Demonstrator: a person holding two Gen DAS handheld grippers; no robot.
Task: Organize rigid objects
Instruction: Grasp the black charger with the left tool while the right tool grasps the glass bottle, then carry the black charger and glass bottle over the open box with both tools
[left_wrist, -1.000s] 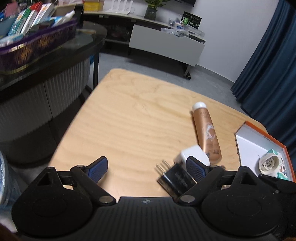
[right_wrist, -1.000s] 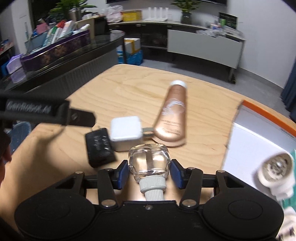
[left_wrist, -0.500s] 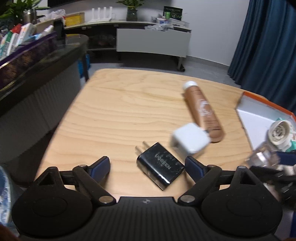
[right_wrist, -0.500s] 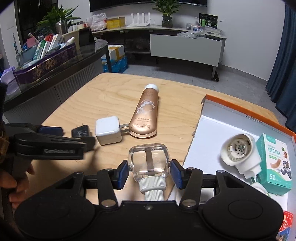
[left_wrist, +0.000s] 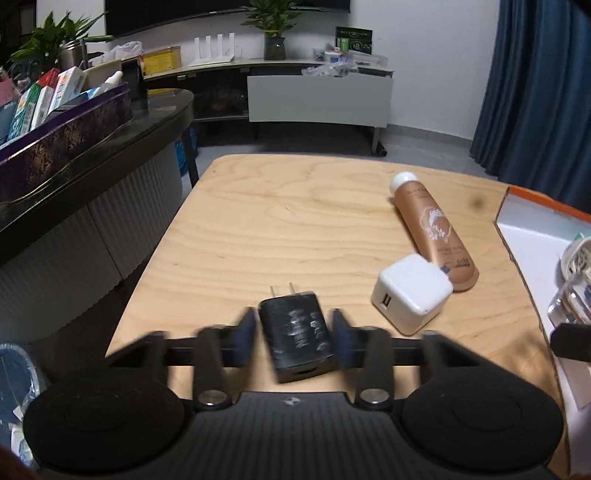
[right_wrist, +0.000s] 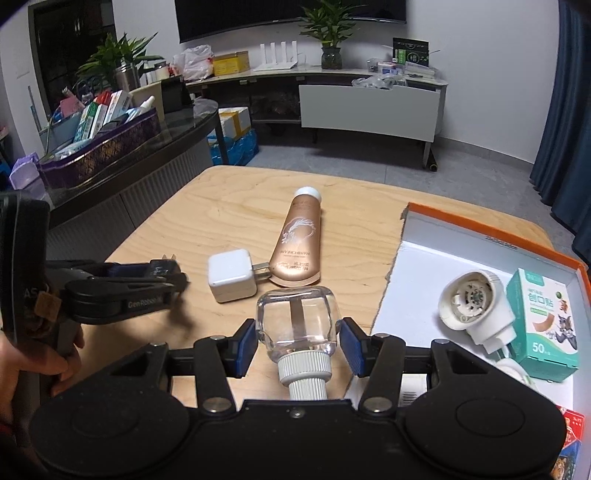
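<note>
Left gripper (left_wrist: 294, 328): jaws have just been closing and are now clamped on the black charger (left_wrist: 295, 336), prongs pointing away, near the table's front left edge. White lettering on the charger is blurred, unreadable. The gripper's side arm, seen from the right wrist, reads "GenRobot".

Right gripper (right_wrist: 297, 341): jaws clamped on a clear glass bottle (right_wrist: 297, 321) with a white ribbed neck toward the camera, held just over the table's near edge, beside the box's left wall.

White USB charger (left_wrist: 412, 293) lies just right of the black one, apart from it; its prongs touch the crimped end of a bronze tube (right_wrist: 297, 245), white cap away. Tube lettering too small to read.

Orange-rimmed box (right_wrist: 491, 236) sits at the table's right side, white floor, holding a white plug-in device (right_wrist: 476, 308) and a teal plaster carton (right_wrist: 543, 328) marked "50".

Wooden table (left_wrist: 288, 206): far half bare, open room there. Left of the table, a dark counter (left_wrist: 110, 147) stands close, carrying a purple tray of cartons.
</note>
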